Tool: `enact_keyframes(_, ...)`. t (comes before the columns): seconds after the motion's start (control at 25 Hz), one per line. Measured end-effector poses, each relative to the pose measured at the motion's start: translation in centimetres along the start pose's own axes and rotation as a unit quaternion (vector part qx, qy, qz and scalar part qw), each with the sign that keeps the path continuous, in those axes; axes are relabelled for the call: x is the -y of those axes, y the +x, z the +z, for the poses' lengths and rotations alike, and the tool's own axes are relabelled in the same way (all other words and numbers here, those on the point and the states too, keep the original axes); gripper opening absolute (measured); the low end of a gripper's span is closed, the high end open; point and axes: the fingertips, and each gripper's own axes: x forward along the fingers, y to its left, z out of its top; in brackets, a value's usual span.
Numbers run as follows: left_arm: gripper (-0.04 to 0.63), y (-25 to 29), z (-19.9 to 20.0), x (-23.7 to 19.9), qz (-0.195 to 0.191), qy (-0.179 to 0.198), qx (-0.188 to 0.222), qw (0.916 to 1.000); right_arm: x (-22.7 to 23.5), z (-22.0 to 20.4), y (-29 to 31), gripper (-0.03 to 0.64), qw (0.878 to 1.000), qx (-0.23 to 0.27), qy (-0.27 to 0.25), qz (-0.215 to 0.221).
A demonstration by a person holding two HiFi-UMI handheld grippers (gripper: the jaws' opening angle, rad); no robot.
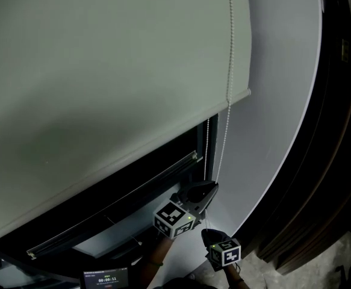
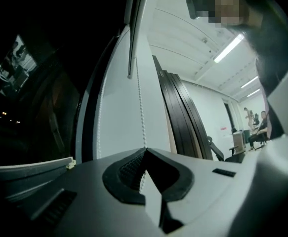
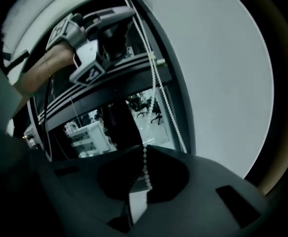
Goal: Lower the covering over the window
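**lurker:** where's the blind sitting?

**me:** the blind (image 1: 103,71) covers most of the window (image 1: 157,161); there's a dark strip of glass showing under its bottom edge; the bead chain (image 1: 228,77) hangs by its right edge

**lurker:** and your tongs?

**me:** my left gripper (image 2: 144,154) is pinched shut on the chain; my right gripper (image 3: 144,157) pinches it too, just below the left one and nearer me
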Motion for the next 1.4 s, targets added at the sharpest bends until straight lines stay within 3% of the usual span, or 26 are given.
enact_keyframes(0.2,0.003,-1.2,-0.8,-1.9,0.037,0.003,-0.002,0.9993,1.9,6.9,-3.0,0.012,0.996,0.078,-0.014,-0.030)
enact_keyframes(0.44,0.002,-2.5,-0.9,-3.1,0.060,-0.018,0.013,0.9979,0.3,17.8,-7.9,0.012,0.982,0.182,-0.046,-0.005)
enact_keyframes(0.52,0.002,-2.7,-2.3,-3.1,0.062,-0.016,-0.018,0.9978,-1.0,21.3,-9.3,0.012,0.975,0.210,-0.073,0.006)
enact_keyframes(0.6,0.002,-3.0,-6.1,-2.8,0.058,-0.024,-0.083,0.9946,-2.5,24.3,-10.4,0.017,0.968,0.229,-0.100,0.016)
enact_keyframes(0.72,0.002,-4.1,-12.7,-1.8,0.051,-0.078,-0.146,0.9849,-4.4,27.7,-11.1,0.053,0.962,0.239,-0.130,0.036)
enact_keyframes(0.8,0.002,-4.8,-15.4,-0.7,0.048,-0.104,-0.162,0.9801,-5.3,29.0,-10.4,0.076,0.961,0.228,-0.148,0.049)
enact_keyframes(0.96,0.002,-5.3,-20.2,2.1,0.031,-0.118,-0.225,0.9668,-6.1,30.3,-8.3,0.094,0.961,0.214,-0.166,0.058)
enact_keyframes(1.08,0.002,-6.5,-22.8,3.3,0.033,-0.151,-0.243,0.9575,-6.3,30.5,-7.0,0.094,0.964,0.202,-0.164,0.054)
enact_keyframes(1.16,0.002,-6.8,-23.1,3.5,0.035,-0.164,-0.234,0.9575,-6.4,30.6,-7.0,0.093,0.962,0.214,-0.158,0.053)
enact_keyframes(1.28,0.002,-7.0,-23.3,3.3,0.033,-0.164,-0.234,0.9578,-6.5,30.5,-7.7,0.015,0.960,0.237,-0.142,0.054)
enact_keyframes(1.4,0.003,-7.5,-22.9,3.0,0.034,-0.173,-0.232,0.9566,-6.9,30.6,-8.2,0.011,0.958,0.253,-0.117,0.069)
